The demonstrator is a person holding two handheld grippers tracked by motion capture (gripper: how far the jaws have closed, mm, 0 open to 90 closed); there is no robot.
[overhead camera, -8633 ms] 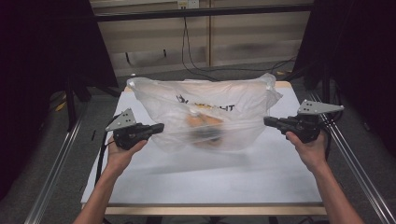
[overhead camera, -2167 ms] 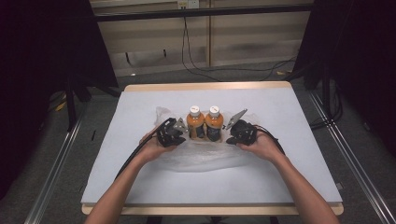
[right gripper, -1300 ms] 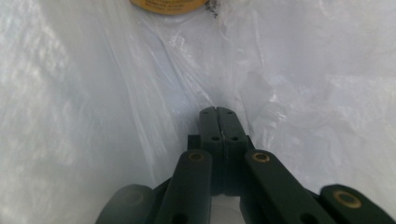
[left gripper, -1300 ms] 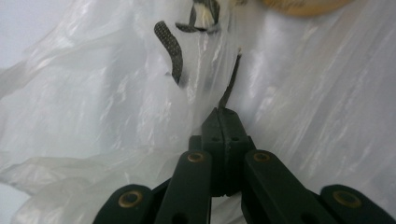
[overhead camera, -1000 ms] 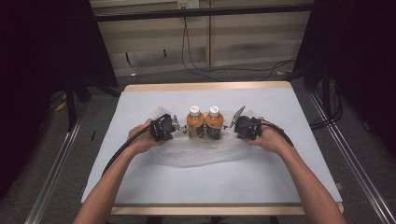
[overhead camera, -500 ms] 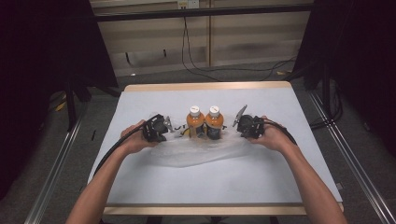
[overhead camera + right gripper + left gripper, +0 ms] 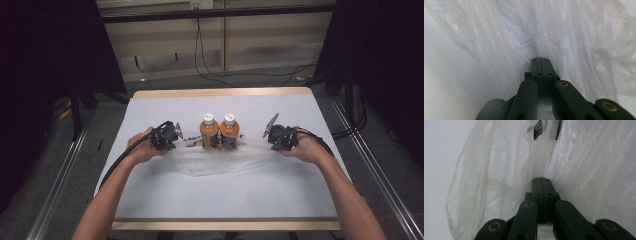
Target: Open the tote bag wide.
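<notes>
At table centre, a clear plastic bag point(image 7: 220, 159) is lying flattened on the white table cover point(image 7: 150, 200), its film bunching around two orange bottles point(image 7: 220, 134) standing upright side by side. Left gripper point(image 7: 176, 135) is pinching the bag's left edge, jaws pressed together on film; right gripper point(image 7: 268, 138) is doing the same on the right edge. Bottle bases are blurring behind crinkled plastic, hard to read. Dark print point(image 7: 538, 126) on the bag is cut off at frame top.
</notes>
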